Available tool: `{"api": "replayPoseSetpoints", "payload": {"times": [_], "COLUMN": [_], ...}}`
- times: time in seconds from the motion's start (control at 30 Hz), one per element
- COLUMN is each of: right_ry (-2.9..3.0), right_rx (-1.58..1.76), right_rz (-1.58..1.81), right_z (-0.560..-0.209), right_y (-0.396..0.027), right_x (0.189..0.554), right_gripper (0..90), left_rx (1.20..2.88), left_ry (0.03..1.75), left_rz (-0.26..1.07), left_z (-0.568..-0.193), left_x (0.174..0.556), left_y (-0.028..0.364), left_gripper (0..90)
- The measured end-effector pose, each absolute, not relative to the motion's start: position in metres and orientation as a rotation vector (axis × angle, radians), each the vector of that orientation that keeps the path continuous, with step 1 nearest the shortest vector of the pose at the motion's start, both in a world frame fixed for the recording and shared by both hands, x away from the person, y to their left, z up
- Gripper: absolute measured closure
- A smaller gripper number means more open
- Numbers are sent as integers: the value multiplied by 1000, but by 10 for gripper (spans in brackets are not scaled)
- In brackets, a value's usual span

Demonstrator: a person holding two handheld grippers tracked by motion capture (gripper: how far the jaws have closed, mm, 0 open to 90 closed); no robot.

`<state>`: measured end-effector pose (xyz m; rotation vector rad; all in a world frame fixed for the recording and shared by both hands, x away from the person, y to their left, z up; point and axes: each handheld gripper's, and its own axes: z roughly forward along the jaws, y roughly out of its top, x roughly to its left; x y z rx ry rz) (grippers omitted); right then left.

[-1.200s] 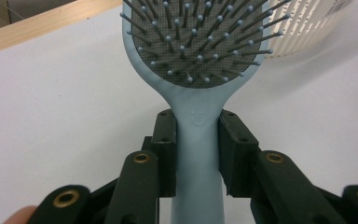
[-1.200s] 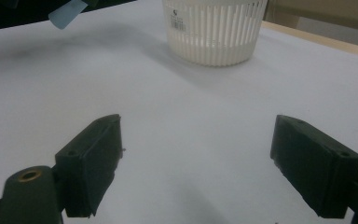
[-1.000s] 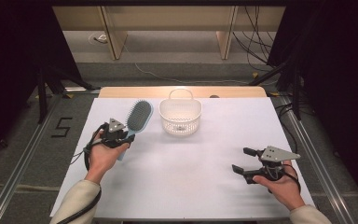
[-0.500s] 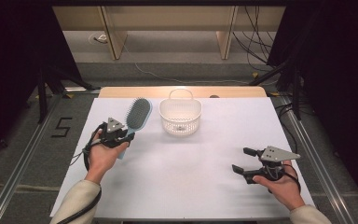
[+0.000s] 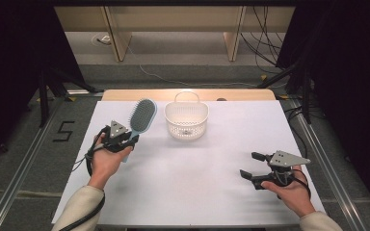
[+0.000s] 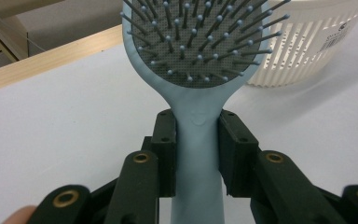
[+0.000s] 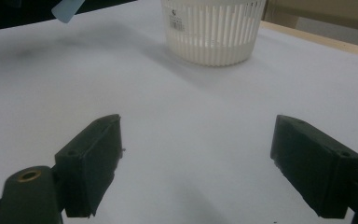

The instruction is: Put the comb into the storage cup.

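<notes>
Hairbrush (image 5: 142, 114): pale blue plastic, oval head w/ dark grey cushion pad and grey ball-tipped pins, pins facing up. Handle narrow, straight, blue, clamped on both sides betw. two black pads just below the neck (image 6: 198, 140). Brush lies roughly level over the white table top at its left side, head pointing toward the far edge, just left of a white slatted basket (image 5: 186, 120), not touching it.

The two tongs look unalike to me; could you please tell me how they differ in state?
The left tongs are shut on the handle of the blue hairbrush; the right tongs stand wide open with nothing between them. In the high view the left tongs sit near the white basket, the right tongs farther off. Both are hand-held above the white table.
</notes>
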<state>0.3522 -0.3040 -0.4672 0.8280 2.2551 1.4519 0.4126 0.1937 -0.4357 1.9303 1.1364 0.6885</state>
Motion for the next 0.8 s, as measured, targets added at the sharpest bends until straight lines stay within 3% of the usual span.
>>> {"api": "replayPoseSetpoints", "payload": {"times": [0.8], "right_ry": [2252], "right_rx": [834], "right_rz": [1459], "right_z": [-467], "right_y": [-304], "right_x": [352], "right_gripper": [173], "left_rx": [1813], "left_ry": [1097], "left_rz": [696], "left_z": [-430], "left_x": [412], "left_y": [194], "left_gripper": [699]}}
